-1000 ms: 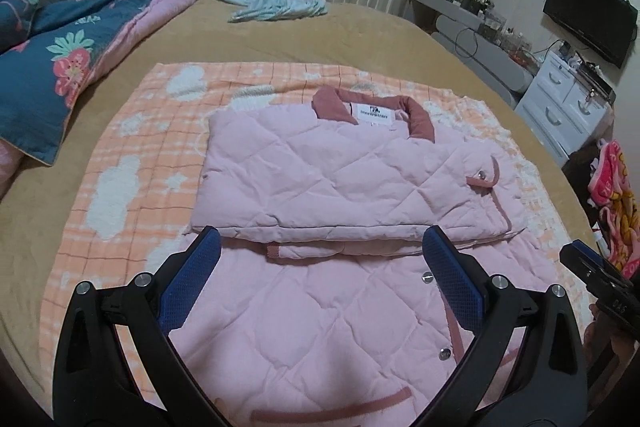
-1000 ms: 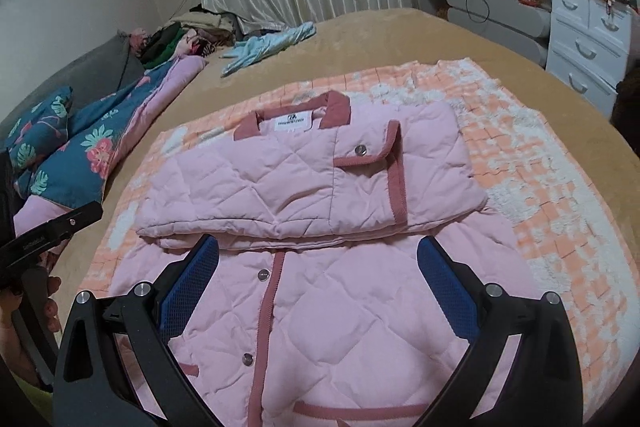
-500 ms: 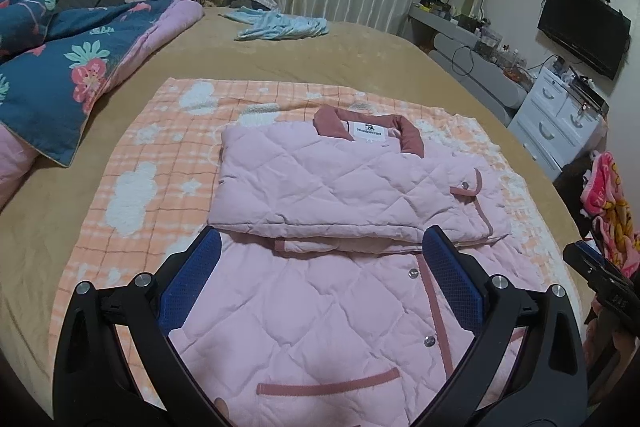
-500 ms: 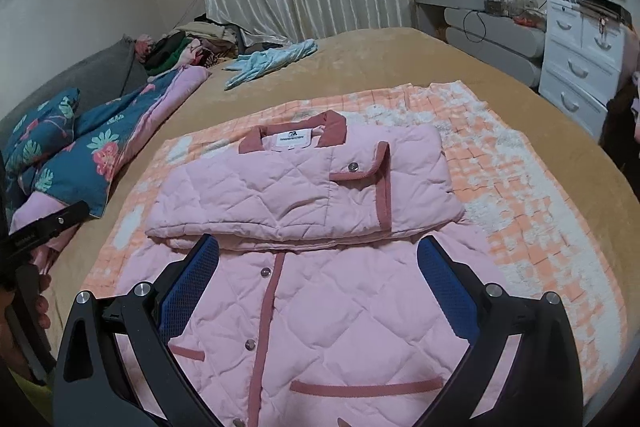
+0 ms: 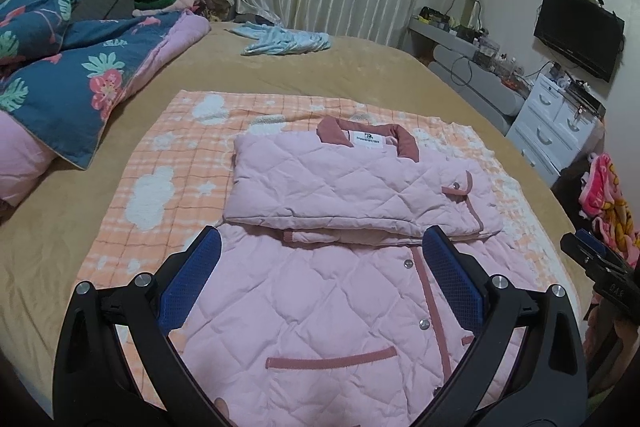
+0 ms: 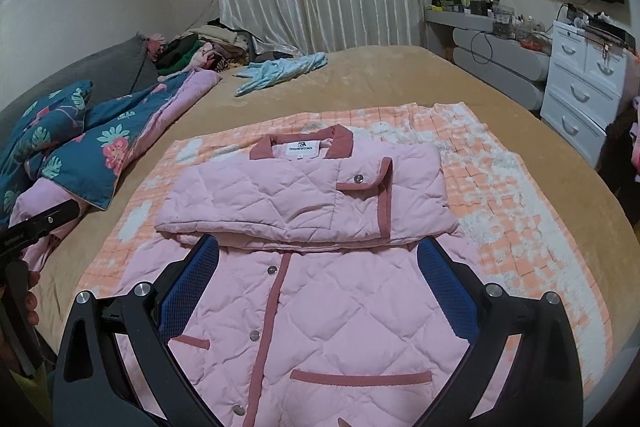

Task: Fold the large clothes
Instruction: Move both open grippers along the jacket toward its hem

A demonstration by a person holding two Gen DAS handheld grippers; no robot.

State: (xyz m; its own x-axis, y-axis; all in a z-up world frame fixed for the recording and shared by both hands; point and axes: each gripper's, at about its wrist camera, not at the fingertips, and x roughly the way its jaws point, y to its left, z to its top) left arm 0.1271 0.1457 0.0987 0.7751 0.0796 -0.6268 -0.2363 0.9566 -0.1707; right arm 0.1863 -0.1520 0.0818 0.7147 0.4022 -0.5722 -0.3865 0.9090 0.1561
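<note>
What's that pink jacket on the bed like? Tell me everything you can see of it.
The pink jacket looks soft and quilted in a diamond pattern, with darker rose trim on its collar, front edge and pocket openings, silver snap buttons and a white neck label. It lies flat, front up, on an orange and white checked blanket on the bed. Its sleeves are folded across the chest into a thick band. Neither hand-held gripper touches it.

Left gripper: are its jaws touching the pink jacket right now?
Cannot tell. In the left wrist view the left gripper has open jaws over the pink jacket, gripping nothing; neither view shows plain contact or a gap.
</note>
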